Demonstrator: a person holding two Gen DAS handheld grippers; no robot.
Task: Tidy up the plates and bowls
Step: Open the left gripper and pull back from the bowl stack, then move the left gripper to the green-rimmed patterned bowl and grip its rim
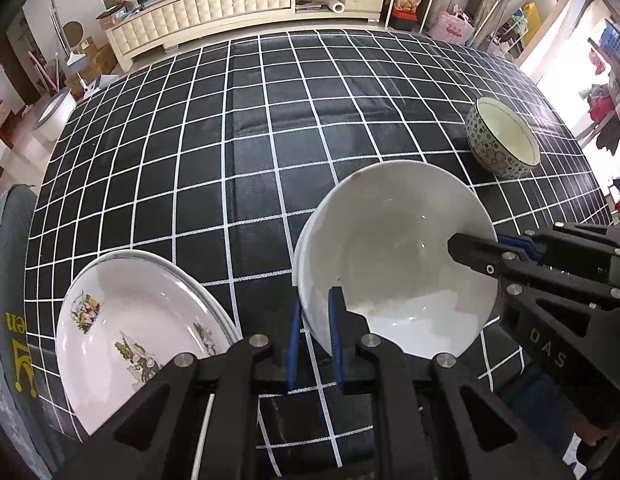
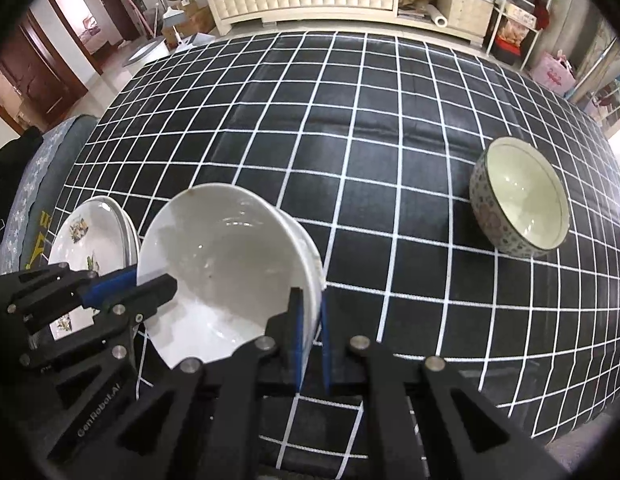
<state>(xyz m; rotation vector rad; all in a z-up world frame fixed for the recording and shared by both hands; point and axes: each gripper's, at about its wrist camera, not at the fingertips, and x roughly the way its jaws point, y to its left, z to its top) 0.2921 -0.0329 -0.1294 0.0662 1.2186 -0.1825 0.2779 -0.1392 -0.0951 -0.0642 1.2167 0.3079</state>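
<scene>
A large white bowl [image 1: 390, 256] [image 2: 225, 264] sits tilted between both grippers over the near part of the table. My left gripper [image 1: 314, 308] [image 2: 153, 278] is shut on the bowl's left rim, one finger inside and one outside. On the opposite rim my right gripper [image 2: 310, 308] [image 1: 476, 242] is shut the same way. A stack of white plates with printed pictures [image 1: 141, 340] [image 2: 89, 236] lies just left of the bowl. A smaller bowl with a flower pattern [image 1: 502, 140] [image 2: 518, 200] stands alone at the right, well away from both grippers.
The table wears a black cloth with a white grid [image 1: 269, 120] [image 2: 350, 140]. A grey cushion with yellow letters [image 1: 13, 300] lies past its left edge. A cream cabinet [image 1: 213, 4] and cluttered shelves stand beyond the far edge.
</scene>
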